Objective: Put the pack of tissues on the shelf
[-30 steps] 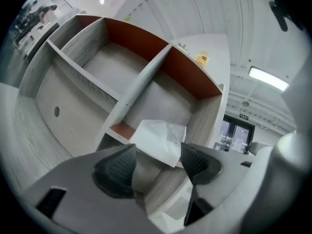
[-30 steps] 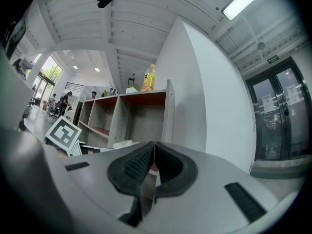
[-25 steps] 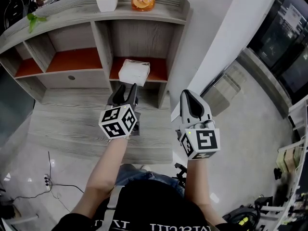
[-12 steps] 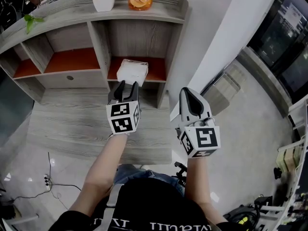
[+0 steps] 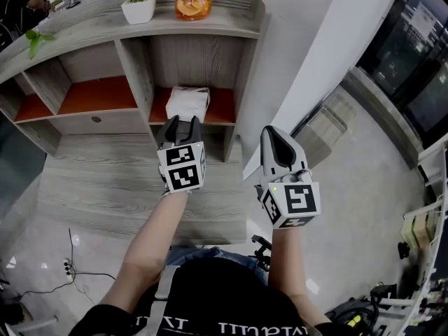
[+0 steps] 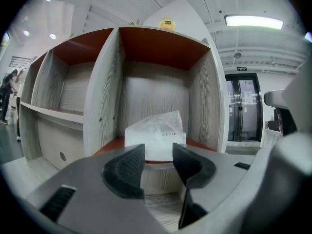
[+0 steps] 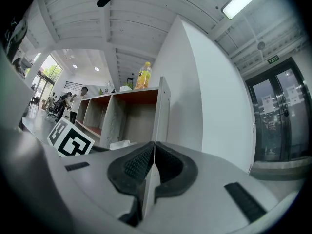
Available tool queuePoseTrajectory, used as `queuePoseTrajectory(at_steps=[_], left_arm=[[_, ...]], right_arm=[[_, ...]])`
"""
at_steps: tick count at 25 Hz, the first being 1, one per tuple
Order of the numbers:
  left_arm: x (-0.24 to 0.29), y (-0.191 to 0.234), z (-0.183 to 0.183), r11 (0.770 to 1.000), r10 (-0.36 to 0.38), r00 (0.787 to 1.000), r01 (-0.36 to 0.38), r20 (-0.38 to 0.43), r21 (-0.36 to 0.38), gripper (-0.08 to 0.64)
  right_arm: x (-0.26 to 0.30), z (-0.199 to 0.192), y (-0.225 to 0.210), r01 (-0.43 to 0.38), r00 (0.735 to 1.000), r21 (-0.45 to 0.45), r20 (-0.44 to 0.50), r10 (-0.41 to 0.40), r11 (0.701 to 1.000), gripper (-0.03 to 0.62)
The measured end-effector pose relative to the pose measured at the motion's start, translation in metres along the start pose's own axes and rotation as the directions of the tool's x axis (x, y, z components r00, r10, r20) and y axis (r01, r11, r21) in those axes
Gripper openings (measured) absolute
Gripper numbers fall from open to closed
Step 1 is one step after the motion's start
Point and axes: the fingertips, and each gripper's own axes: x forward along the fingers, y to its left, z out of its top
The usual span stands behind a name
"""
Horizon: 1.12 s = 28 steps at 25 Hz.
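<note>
— So, place of the white soft pack of tissues (image 5: 189, 102) (image 6: 156, 133)?
— Lying on the orange-red board (image 5: 222, 108) in the grey wooden shelf's (image 5: 134, 75) right compartment.
— Left gripper (image 5: 180, 123) (image 6: 158, 155)?
— Before it, jaws apart, just been closing a little, nothing between.
— Right gripper (image 5: 274, 140) (image 7: 153, 152)?
— Jaws together, empty.

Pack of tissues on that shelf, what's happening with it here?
A person holds a gripper in each hand. The pack of tissues lies in the right compartment of the shelf. The left gripper faces it, jaws apart with nothing between them, though they have just been closing a little. The right gripper is shut, empty, off to the side.
</note>
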Motion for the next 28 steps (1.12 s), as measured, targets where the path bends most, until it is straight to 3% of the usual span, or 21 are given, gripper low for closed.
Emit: queuePoseTrajectory(at_steps=[11,20,28], left_arm=[[0.02,-0.001,0.004,0.999,0.029,1.0,-0.029,-0.011,-0.024,0.173],[0.002,0.005,0.019,1.0,0.02,0.999,-0.019,0.044,-0.025,0.173],[-0.028,0.012,0.028,0.999,-0.044,0.996,0.043,0.079,0.024,0.173]], right_arm=[[0.01,0.01,-0.007,-0.011,1.0,-0.008,0.019,0.011,1.0,0.018],[0.005,0.011,0.012,-0.034,0.999,0.007,0.026,0.034,0.999,0.018],[-0.009,0.022,0.026,0.002,0.999,0.011,0.039,-0.002,1.0,0.018]])
